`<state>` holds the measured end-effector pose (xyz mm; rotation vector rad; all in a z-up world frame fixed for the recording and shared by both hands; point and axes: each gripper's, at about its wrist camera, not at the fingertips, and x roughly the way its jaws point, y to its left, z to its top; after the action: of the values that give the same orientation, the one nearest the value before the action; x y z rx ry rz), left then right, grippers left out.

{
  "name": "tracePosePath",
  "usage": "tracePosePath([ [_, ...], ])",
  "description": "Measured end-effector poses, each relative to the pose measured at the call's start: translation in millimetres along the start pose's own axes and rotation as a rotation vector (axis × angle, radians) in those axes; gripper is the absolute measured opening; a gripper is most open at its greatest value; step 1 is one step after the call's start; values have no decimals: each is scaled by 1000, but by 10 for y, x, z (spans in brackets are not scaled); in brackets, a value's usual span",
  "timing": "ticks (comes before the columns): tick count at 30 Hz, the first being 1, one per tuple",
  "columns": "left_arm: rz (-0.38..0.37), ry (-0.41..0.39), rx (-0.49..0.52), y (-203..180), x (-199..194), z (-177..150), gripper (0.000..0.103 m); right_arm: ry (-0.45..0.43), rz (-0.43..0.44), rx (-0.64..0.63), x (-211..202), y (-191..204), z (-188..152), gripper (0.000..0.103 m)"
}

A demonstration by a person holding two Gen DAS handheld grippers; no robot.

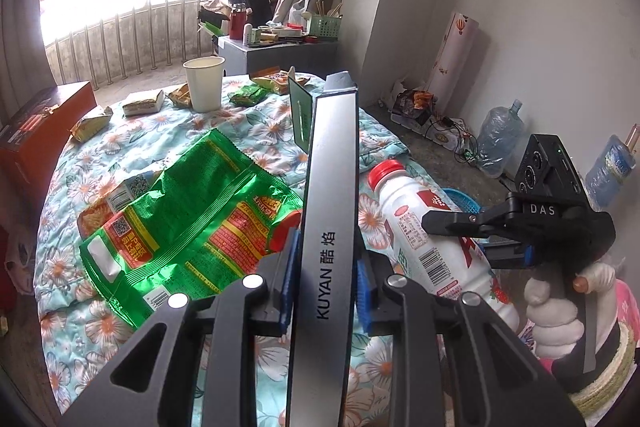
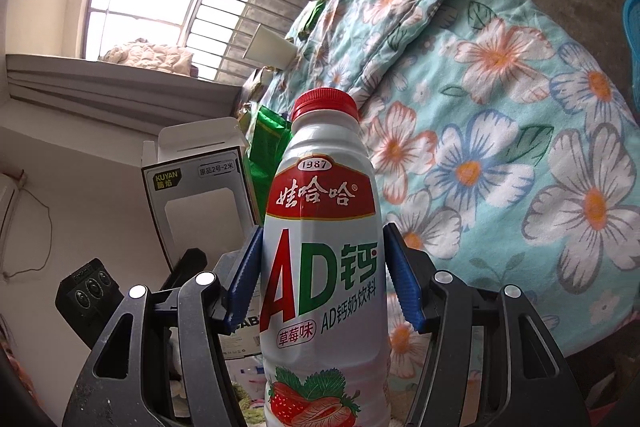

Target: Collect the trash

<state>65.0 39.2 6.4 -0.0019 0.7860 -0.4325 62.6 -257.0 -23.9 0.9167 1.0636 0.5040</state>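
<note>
While clamped between the blue ribbed pads [image 1: 289, 259] of the left gripper [image 1: 325, 263], a long grey cardboard box printed KUYAN [image 1: 330, 211] stands up out of the jaws, open flap at the far end. Pinched likewise by the right gripper [image 2: 322, 279]: a white plastic drink bottle with a red screw cap [image 2: 322, 227], pads pressed to both sides of its labelled waist, cap on; whether anything remains inside cannot be told.

Judged as the carry step: both pieces of trash lifted off the flowered quilt [image 1: 224, 143], neither yet dropped anywhere. Calls next for a bin or bag. None plainly in sight; only a sliver of a blue plastic mesh basket [image 1: 464, 197] on the floor beyond the bottle, contents hidden. Needs a steady wrist with the tall box, which could pivot in so narrow a grip.

Left lying on the quilt: a crumpled green foil snack bag [image 1: 188, 211] just beside the left jaws, an orange wrapper [image 1: 100, 215] tucked under it, several small yellow snack packets [image 1: 90, 123] farther off, and a white paper cup [image 1: 204, 83] standing upright, inside not visible. Farther still, a green slotted basket [image 1: 324, 25] on a grey cabinet, sticks poking out of it.
</note>
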Motion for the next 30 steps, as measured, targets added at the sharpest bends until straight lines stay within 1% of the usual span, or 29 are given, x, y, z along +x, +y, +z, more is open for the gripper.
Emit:
tracePosePath([
  [3, -14, -13, 10, -50, -45, 39, 24, -29, 20, 3, -107, -5, -15, 56],
  [8, -91, -26, 46, -192, -80, 221, 24, -104, 72, 31, -434, -128, -38, 56],
  [11, -166, -17, 82, -364, -14, 418, 24, -184, 92, 60, -730, -260, -52, 56],
  [15, -284, 30, 142, -726, 244, 733, 24, -335, 85, 116, -1273, -552, -112, 56],
  [18, -375, 97, 175, -1095, 585, 951, 24, -451, 50, 185, -1686, -851, -181, 56],
  [22, -486, 236, 196, -1689, 1195, 1134, 24, -572, 1, 314, -2158, -1380, -274, 56],
  [24, -519, 310, 208, -1980, 1534, 1160, 24, -607, -7, 380, -2306, -1648, -277, 56],
  [26, -541, 377, 208, -2270, 1885, 1198, 24, -624, 1, 445, -2352, -1890, -215, 56],
  [28, -544, 436, 204, -2544, 2234, 1245, 24, -630, 13, 510, -2366, -2137, -84, 56],
  [30, -552, 468, 191, -2803, 2577, 1335, 24, -634, 39, 565, -2406, -2390, 117, 57],
])
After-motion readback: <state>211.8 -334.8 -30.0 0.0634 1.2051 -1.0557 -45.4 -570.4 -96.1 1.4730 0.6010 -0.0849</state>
